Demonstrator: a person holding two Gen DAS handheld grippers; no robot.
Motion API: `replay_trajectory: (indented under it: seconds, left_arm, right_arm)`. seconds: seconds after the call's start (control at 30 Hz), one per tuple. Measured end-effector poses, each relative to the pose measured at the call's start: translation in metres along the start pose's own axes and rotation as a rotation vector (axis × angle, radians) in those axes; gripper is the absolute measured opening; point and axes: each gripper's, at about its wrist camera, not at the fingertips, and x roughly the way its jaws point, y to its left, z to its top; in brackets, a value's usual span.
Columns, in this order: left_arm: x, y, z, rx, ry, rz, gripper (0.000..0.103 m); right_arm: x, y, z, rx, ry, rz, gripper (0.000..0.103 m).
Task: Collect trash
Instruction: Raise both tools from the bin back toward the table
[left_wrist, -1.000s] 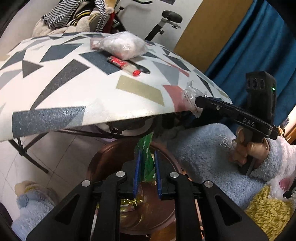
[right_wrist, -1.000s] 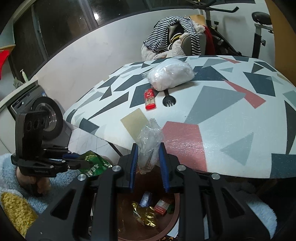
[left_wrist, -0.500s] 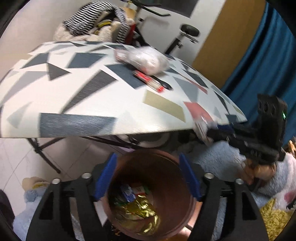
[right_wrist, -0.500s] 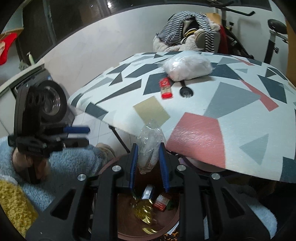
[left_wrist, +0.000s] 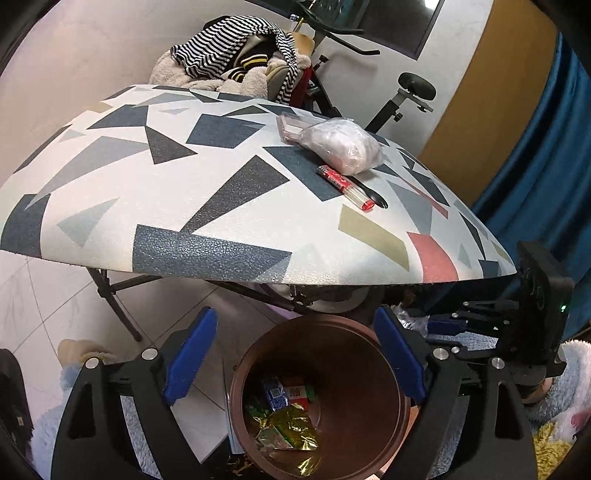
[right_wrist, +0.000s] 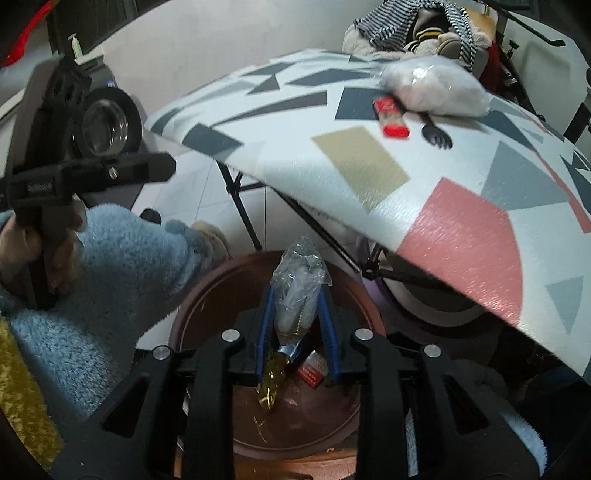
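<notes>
My left gripper (left_wrist: 295, 321) hangs over the brown bin (left_wrist: 351, 387); its jaws are opening wide with nothing between them. In the bin lie a gold-green wrapper (left_wrist: 288, 432) and small packets. My right gripper (right_wrist: 297, 295) is shut on a crumpled clear plastic wrapper (right_wrist: 299, 280), held above the bin's rim (right_wrist: 207, 295). On the patterned table (left_wrist: 184, 184) rest a white plastic bag (left_wrist: 340, 146), a red tube (left_wrist: 345, 182), a black fork (left_wrist: 373, 195) and a pink box (left_wrist: 291, 125).
The table's edge overhangs the bin, with black folding legs (left_wrist: 114, 302) below it. A chair piled with striped clothes (left_wrist: 236, 55), an exercise bike (left_wrist: 410, 92) and a blue curtain (left_wrist: 546, 147) stand behind. A fluffy blue sleeve (right_wrist: 122, 266) lies left of the bin.
My left gripper opened and the green wrapper it held fell into the bin. My right gripper carried the clear wrapper down from the table's edge to above the bin.
</notes>
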Motion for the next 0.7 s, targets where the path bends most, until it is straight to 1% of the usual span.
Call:
replay_trajectory:
  seconds: [0.2, 0.23, 0.33, 0.4, 0.47, 0.5, 0.57, 0.6, 0.67, 0.7]
  left_arm:
    - [-0.0001, 0.0002, 0.0001, -0.002, 0.0, 0.0, 0.086]
    - [-0.0001, 0.0001, 0.0002, -0.003, 0.0, 0.001, 0.086]
    - [0.0, 0.0006, 0.0007, -0.005, 0.0, 0.001, 0.086]
    - [-0.0002, 0.0011, 0.0008, -0.006, 0.0, 0.001, 0.086]
    - [-0.0002, 0.0013, 0.0008, -0.005, 0.0, 0.001, 0.086]
    - [-0.0002, 0.0014, 0.0009, -0.006, 0.0, 0.001, 0.086]
    - [-0.0002, 0.0016, 0.0009, -0.006, 0.0, 0.001, 0.086]
    - [-0.0004, 0.0021, 0.0008, -0.007, 0.0, 0.002, 0.086]
    - [-0.0007, 0.0031, 0.0011, -0.011, -0.001, 0.003, 0.086]
    - [-0.0009, 0.0038, 0.001, -0.013, -0.001, 0.004, 0.086]
  right_arm:
    - [0.0076, 0.0037, -0.0036, -0.015, 0.033, -0.005, 0.031]
    - [0.0082, 0.0042, -0.0041, -0.017, 0.035, -0.007, 0.033]
    - [0.01, 0.0053, -0.0045, -0.022, 0.041, -0.01, 0.034]
    - [0.0104, 0.0058, -0.005, -0.024, 0.042, -0.015, 0.037]
    - [0.0101, 0.0056, -0.0048, -0.023, 0.041, -0.018, 0.047]
    - [0.0097, 0.0053, -0.0049, -0.022, 0.04, -0.019, 0.05]
    - [0.0082, 0.0047, -0.0049, -0.02, 0.034, -0.024, 0.064]
    - [0.0063, 0.0045, -0.0047, -0.018, 0.025, -0.026, 0.068]
    - [0.0039, 0.0037, -0.0042, -0.018, 0.011, -0.025, 0.085]
    - [0.002, 0.0032, -0.0039, -0.017, 0.002, -0.023, 0.089]
